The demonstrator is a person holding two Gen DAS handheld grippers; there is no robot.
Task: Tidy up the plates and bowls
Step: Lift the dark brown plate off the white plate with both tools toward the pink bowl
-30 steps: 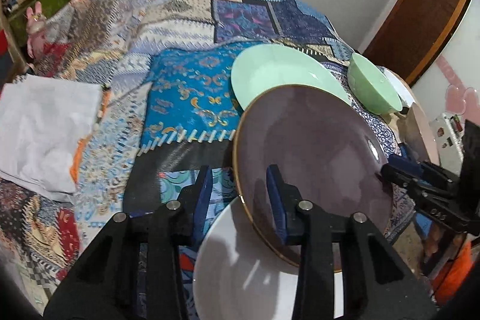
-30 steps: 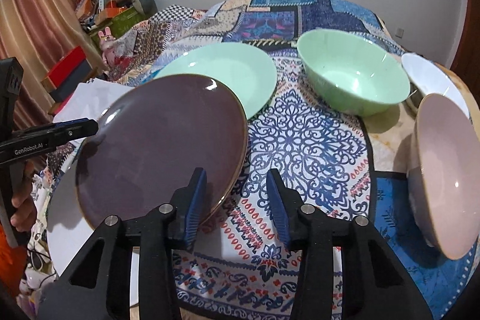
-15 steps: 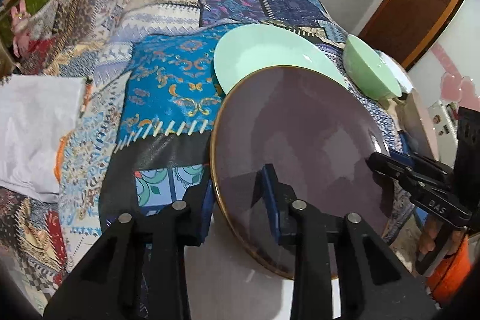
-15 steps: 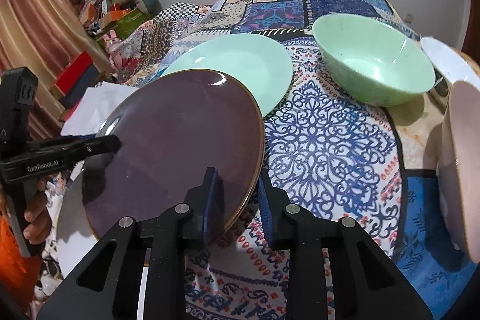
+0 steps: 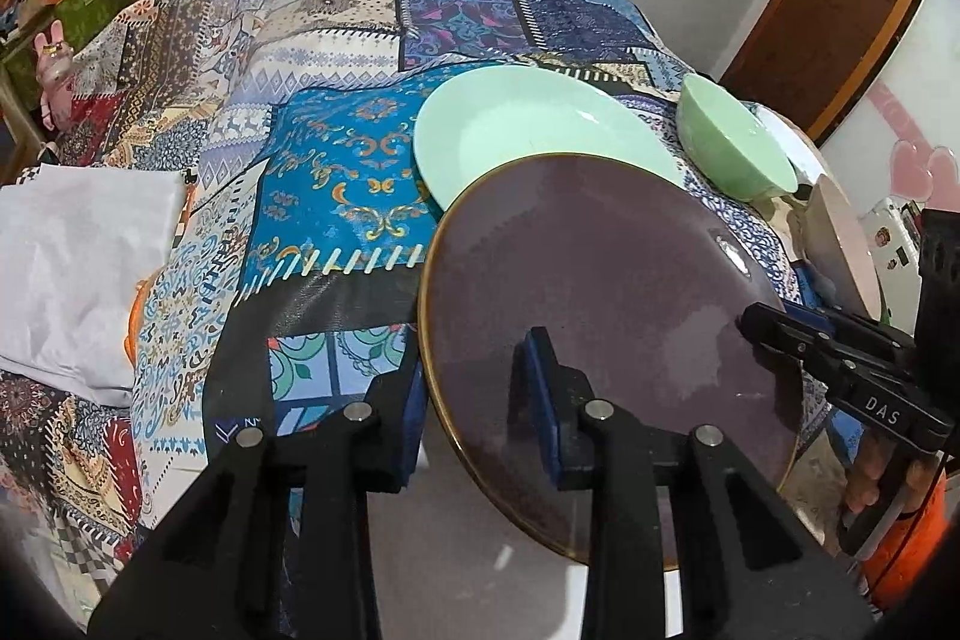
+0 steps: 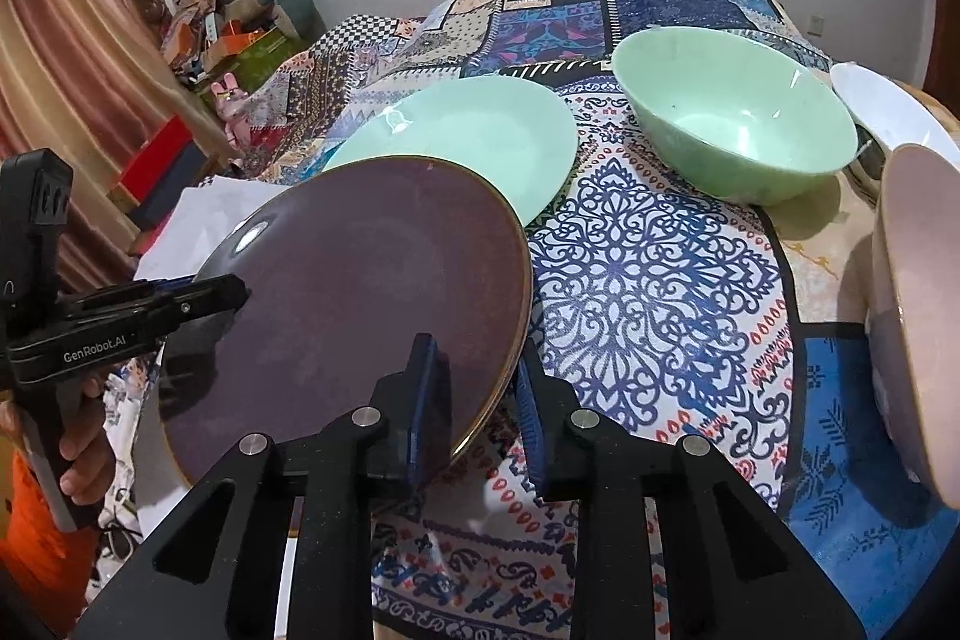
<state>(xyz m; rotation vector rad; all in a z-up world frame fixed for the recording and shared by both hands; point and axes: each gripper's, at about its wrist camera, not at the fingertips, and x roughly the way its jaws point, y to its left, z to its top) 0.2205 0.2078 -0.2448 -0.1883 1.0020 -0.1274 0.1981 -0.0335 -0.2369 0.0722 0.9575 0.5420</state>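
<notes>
Purple plate (image 5: pixel 606 292) tilted, raised above the white plate (image 5: pixel 456 538) — mostly hidden beneath. Left gripper (image 5: pixel 474 403) and right gripper (image 6: pixel 477 394) both clenched on opposite rim edges. Pink bowl (image 6: pixel 918 304) cut off right; patterned bedspread (image 5: pixel 336 172) open far-left.

Left hand-held gripper (image 5: pixel 477 400) and right hand-held gripper (image 6: pixel 477 388) have just closed, angled downward.

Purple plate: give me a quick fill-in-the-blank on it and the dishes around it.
1. Both the left hand-held gripper and the right hand-held gripper grip the rim of the ____ plate.
2. Behind it lies a flat plate coloured pale ____.
3. The green bowl stands upright and is ____ inside.

Missing words: purple; green; empty
</notes>
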